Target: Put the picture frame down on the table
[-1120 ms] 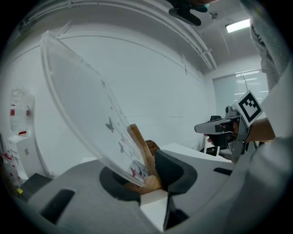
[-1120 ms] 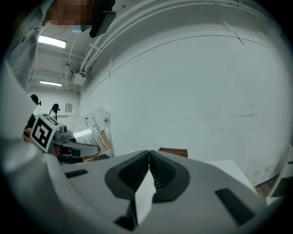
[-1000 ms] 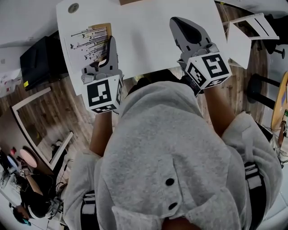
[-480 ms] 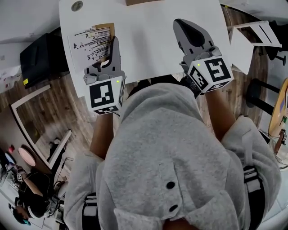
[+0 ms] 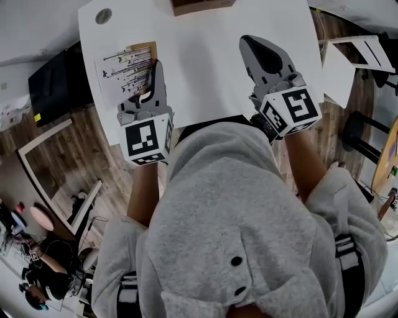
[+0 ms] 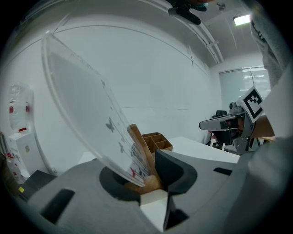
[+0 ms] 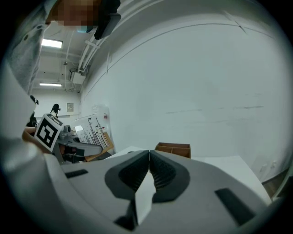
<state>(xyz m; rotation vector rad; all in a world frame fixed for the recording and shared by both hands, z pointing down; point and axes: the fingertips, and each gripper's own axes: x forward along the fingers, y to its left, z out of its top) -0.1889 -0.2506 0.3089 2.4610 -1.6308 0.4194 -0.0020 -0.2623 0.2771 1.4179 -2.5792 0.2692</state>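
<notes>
The picture frame [image 5: 129, 67], a wood-edged clear pane over a print of thin dark lines, is over the left part of the white table [image 5: 205, 68]. My left gripper [image 5: 154, 69] is shut on its right edge. In the left gripper view the frame [image 6: 91, 109] slants up to the left, its wooden edge pinched in my left gripper [image 6: 153, 172]. I cannot tell whether it touches the table. My right gripper [image 5: 250, 45] hangs over the table's right part, shut and empty. Its jaws meet in the right gripper view [image 7: 149, 157], where the frame [image 7: 94, 130] shows at left.
A wooden divided box [image 5: 202, 5] stands at the table's far edge. A round grommet [image 5: 103, 15] is at the far left corner. On the floor are a black case [image 5: 53, 77] and a white frame [image 5: 43, 180] at left, and a stool [image 5: 364, 127] at right.
Both grippers have shifted slightly forward over the table, the left still holding the frame. The wooden box has come into view at the top edge.
</notes>
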